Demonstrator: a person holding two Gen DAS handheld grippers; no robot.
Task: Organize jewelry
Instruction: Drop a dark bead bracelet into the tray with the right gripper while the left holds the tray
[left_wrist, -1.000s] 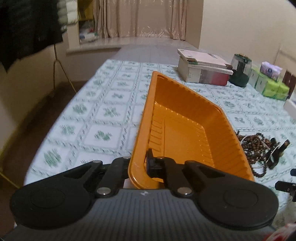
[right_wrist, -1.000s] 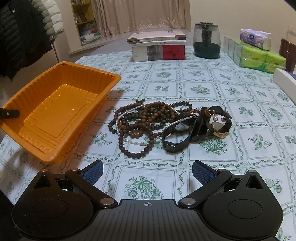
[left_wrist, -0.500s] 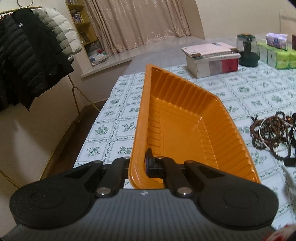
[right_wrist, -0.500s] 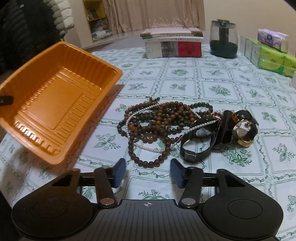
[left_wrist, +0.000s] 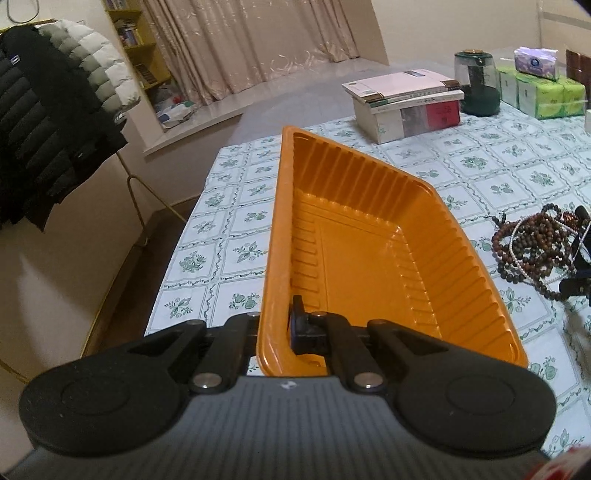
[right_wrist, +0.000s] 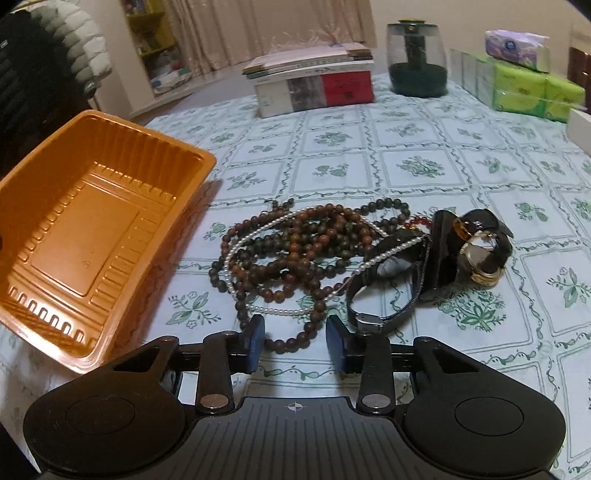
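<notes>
An empty orange plastic tray (left_wrist: 369, 258) stands tilted at the table's left end, and my left gripper (left_wrist: 275, 332) is shut on its near rim. Right of the tray (right_wrist: 85, 236) lies a tangle of brown and green bead strands (right_wrist: 295, 251) with a thin pearl string (right_wrist: 229, 258) through it. A black-strap watch (right_wrist: 384, 291) and a gold-cased watch (right_wrist: 476, 251) lie against the pile's right side. My right gripper (right_wrist: 295, 341) is low at the pile's near edge, jaws closing. The nearest loop of brown beads lies between its blue pads (right_wrist: 255, 339), which do not touch it.
At the back of the green-patterned tablecloth (right_wrist: 424, 162) stand a box with books on it (right_wrist: 314, 88), a dark green jar (right_wrist: 417, 62) and green tissue packs (right_wrist: 528, 88). Dark jackets (left_wrist: 51, 122) hang on a rack beyond the table's left edge.
My right gripper's jaws have narrowed a lot and it has come down closer to the beads. The left gripper has rolled with the tray still in its grip, so the room looks turned.
</notes>
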